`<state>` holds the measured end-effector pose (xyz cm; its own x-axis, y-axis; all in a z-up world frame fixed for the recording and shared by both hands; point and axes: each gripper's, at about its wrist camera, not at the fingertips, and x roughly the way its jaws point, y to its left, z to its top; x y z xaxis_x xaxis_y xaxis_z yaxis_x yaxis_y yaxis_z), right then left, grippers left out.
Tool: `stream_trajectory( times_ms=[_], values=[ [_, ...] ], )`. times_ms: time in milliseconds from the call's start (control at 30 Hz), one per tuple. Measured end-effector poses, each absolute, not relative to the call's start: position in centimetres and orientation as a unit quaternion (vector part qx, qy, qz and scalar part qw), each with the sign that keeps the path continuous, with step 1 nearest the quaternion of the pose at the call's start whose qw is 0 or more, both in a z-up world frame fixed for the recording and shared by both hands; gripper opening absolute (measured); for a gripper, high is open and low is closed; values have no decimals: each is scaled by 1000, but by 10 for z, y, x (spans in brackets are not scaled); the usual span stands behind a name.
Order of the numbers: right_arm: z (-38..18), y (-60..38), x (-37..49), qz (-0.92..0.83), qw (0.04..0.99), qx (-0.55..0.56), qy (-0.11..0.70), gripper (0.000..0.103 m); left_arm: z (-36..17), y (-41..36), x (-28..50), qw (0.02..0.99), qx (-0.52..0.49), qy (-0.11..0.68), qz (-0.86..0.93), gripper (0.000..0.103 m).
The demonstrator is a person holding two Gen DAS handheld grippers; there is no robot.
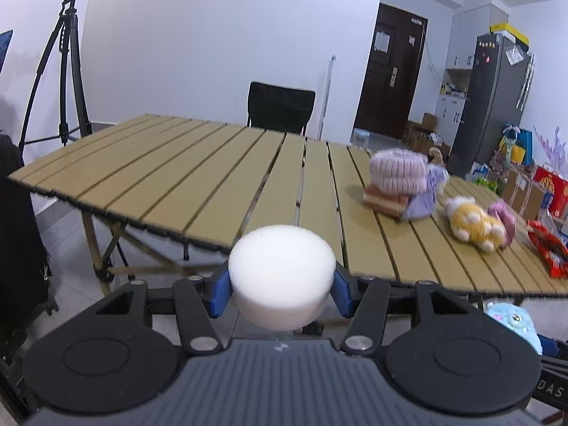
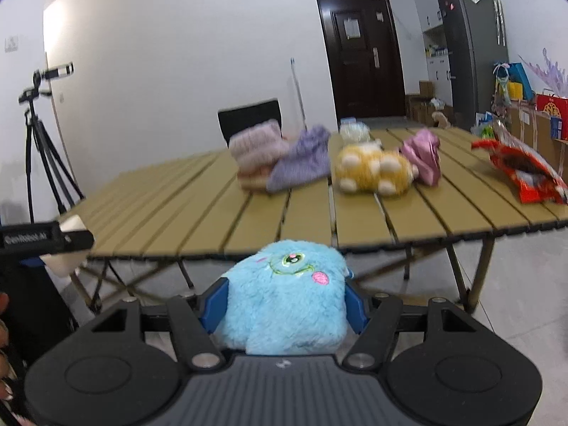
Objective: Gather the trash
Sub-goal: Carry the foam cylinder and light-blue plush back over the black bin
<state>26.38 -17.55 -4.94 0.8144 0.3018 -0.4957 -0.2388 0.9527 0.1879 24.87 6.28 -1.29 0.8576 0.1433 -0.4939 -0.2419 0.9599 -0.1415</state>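
Note:
My left gripper (image 1: 282, 293) is shut on a white foam cylinder (image 1: 282, 273) and holds it in the air in front of the table's near edge. My right gripper (image 2: 285, 307) is shut on a blue plush toy (image 2: 287, 298), also held off the table. A red snack wrapper (image 2: 522, 174) lies at the right of the slatted table (image 2: 177, 206); it also shows in the left wrist view (image 1: 546, 248). A crumpled pink bag (image 2: 424, 156) lies beside a yellow plush toy (image 2: 372, 170).
Folded pink and purple knitwear (image 2: 280, 158) lies mid-table. A black chair (image 1: 280, 108) stands behind the table. A tripod (image 1: 67, 60) is at the left. A fridge (image 2: 468, 42), boxes and bags line the right wall.

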Motion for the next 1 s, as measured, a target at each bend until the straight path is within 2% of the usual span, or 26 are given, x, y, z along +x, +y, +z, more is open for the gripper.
stream_trajectory(
  times_ms=[500, 1000],
  values=[
    [-99, -174, 219, 135, 930, 15, 340, 65, -56, 62, 203, 946, -70, 297, 106, 57],
    [-143, -187, 206, 109, 914, -18, 392, 65, -115, 87, 191, 913, -50, 385, 125, 56]
  ],
)
